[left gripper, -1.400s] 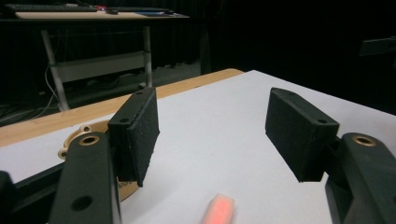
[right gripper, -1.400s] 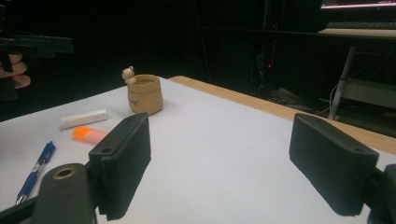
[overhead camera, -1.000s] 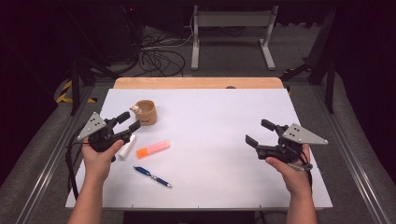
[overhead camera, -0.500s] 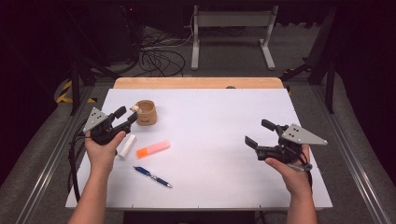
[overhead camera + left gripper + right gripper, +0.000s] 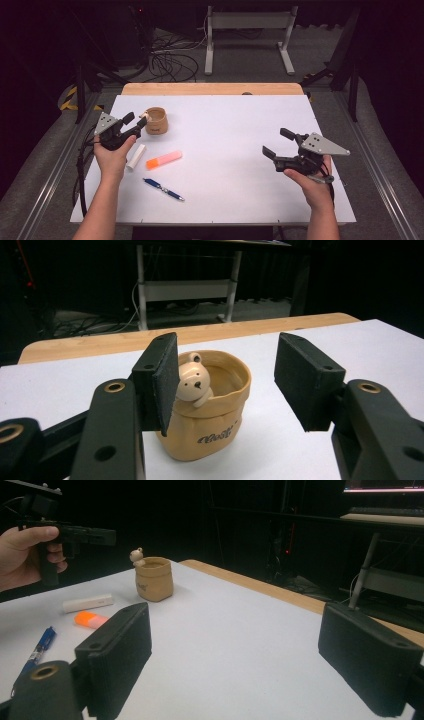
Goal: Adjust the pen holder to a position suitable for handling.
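A tan pouch-shaped pot (image 5: 156,121) with a small bear figure on its rim stands at the table's left rear. My left gripper (image 5: 135,124) hovers just left of it, pointing at it, jaws open and empty. In the left gripper view the pot (image 5: 205,410) sits a little beyond the two pads, and the bear's head is beside the left pad. My right gripper (image 5: 276,141) is held above the table's right side, open and empty. From the right gripper view, the pot (image 5: 154,578) and the left gripper (image 5: 106,536) are far off to the left.
A white stick (image 5: 135,156), an orange highlighter (image 5: 163,160) and a blue pen (image 5: 163,189) lie near the front left, by the left wrist. The white sheet (image 5: 235,130) covers the table. A wooden edge (image 5: 210,88) runs along the back.
My left gripper has shifted a little to the left and down, and the white stick beneath the hand now shows whole. The right gripper has stayed put.
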Available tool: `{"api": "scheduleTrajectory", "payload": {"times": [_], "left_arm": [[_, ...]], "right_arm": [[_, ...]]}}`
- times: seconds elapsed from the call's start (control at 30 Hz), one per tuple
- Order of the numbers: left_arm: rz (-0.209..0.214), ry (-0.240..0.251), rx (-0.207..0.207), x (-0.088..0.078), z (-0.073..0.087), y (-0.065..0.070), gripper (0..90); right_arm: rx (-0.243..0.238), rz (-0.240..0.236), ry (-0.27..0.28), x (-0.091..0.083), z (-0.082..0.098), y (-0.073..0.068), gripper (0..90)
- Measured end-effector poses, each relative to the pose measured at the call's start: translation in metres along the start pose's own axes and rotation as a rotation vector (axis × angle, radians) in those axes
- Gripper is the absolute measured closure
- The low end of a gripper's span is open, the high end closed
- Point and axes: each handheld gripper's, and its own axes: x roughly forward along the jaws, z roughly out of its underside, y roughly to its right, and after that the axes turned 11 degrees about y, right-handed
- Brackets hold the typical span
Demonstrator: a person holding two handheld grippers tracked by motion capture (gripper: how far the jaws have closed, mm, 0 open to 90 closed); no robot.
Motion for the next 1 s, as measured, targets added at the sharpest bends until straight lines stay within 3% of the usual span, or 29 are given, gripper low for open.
{"api": "scheduleTrajectory", "payload": {"times": [0.43,0.73,1.0], "left_arm": [[-0.059,-0.022,-0.031,0.015,0.006,-0.004,44.5],[-0.088,-0.06,-0.027,0.027,0.01,-0.004,44.8],[-0.135,-0.105,-0.055,0.036,0.015,-0.002,44.8]], "right_arm": [[-0.007,-0.002,-0.001,-0.001,0.0,0.0,15.3],[-0.003,-0.006,0.003,-0.001,0.0,0.001,15.4],[0.0,-0.005,0.001,0.0,0.0,0.0,15.7]]}}
